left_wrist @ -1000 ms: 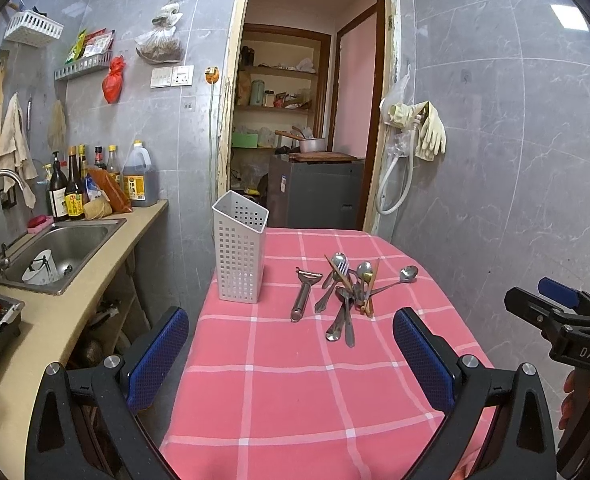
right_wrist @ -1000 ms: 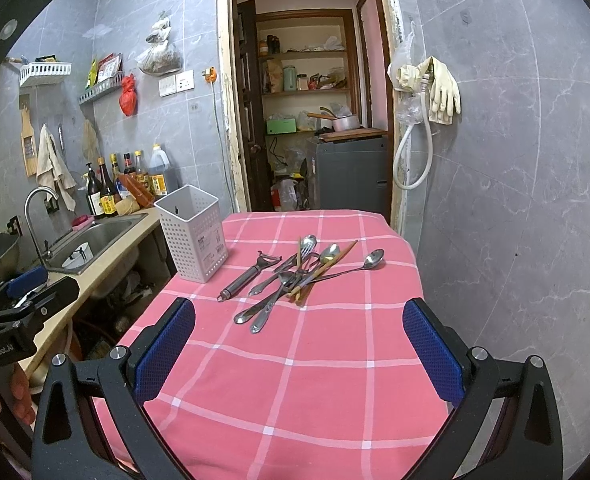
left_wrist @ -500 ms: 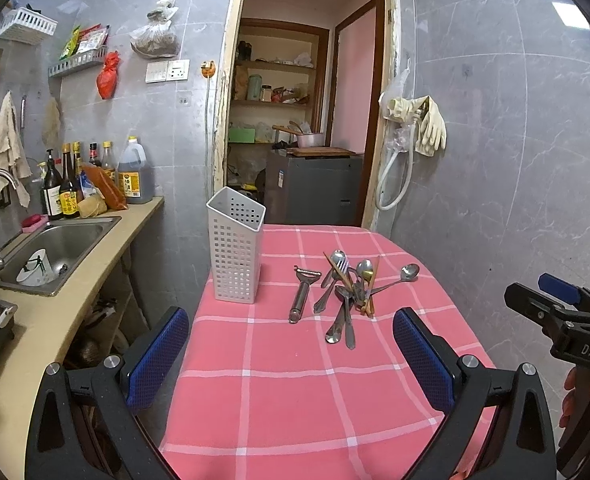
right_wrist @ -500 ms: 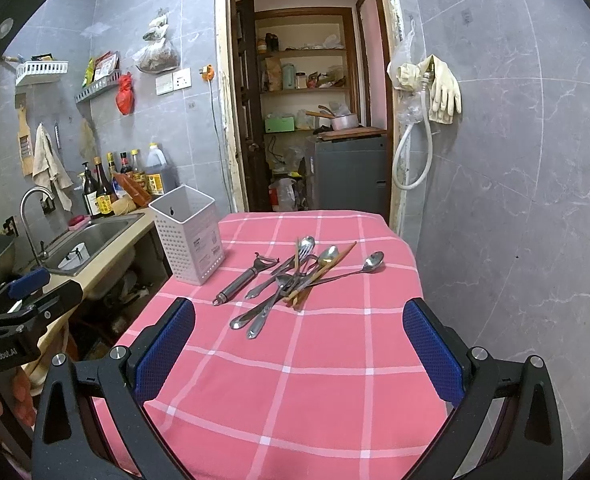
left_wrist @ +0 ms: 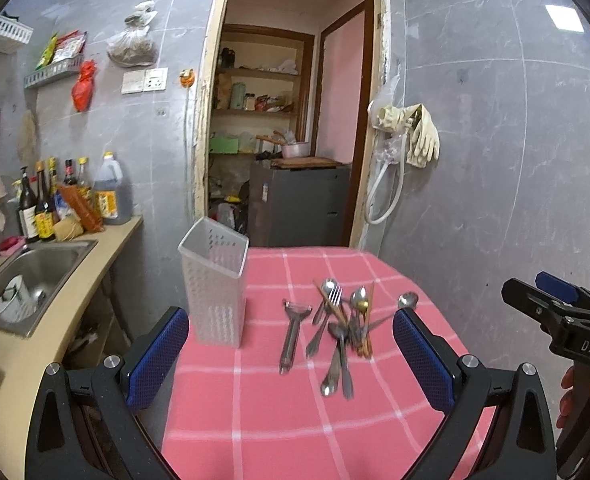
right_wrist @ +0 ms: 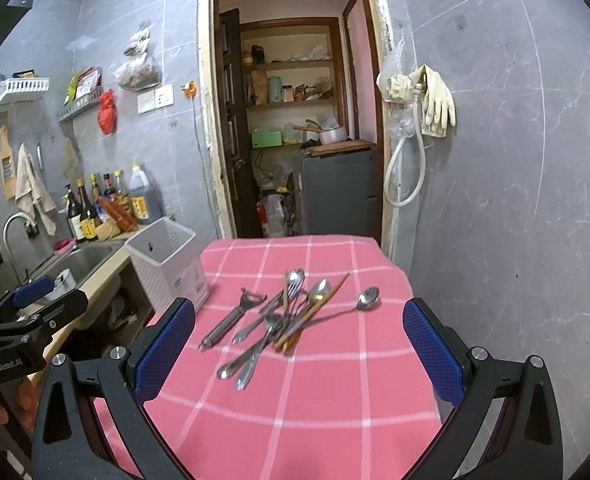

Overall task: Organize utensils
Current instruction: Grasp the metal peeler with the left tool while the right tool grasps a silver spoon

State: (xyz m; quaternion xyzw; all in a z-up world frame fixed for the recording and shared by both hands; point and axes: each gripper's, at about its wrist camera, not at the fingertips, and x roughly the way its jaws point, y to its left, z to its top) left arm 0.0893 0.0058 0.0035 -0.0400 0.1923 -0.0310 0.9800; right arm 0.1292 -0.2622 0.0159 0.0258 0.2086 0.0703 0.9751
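Note:
A heap of metal spoons, a fork and wooden chopsticks (left_wrist: 345, 326) (right_wrist: 291, 312) lies mid-table on the pink checked cloth (left_wrist: 295, 420) (right_wrist: 319, 408). A metal peeler (left_wrist: 293, 332) (right_wrist: 231, 318) lies just left of the heap. One spoon (right_wrist: 365, 300) juts out to the right. A white perforated utensil holder (left_wrist: 217, 286) (right_wrist: 167, 266) stands upright at the table's left edge, nothing showing inside it. My left gripper (left_wrist: 291, 352) is open, well short of the utensils. My right gripper (right_wrist: 299, 348) is open too, with nothing between its fingers.
A counter with a steel sink (left_wrist: 27, 276) (right_wrist: 83, 258) runs along the left, bottles (left_wrist: 47, 200) at its far end. An open doorway (left_wrist: 287, 140) to a pantry lies behind the table. Grey tiled wall closes the right side, with rubber gloves (right_wrist: 435, 100) hanging.
Both grippers have moved forward toward the table; the utensils and holder look larger and nearer. Both stay open and nothing on the table has shifted.

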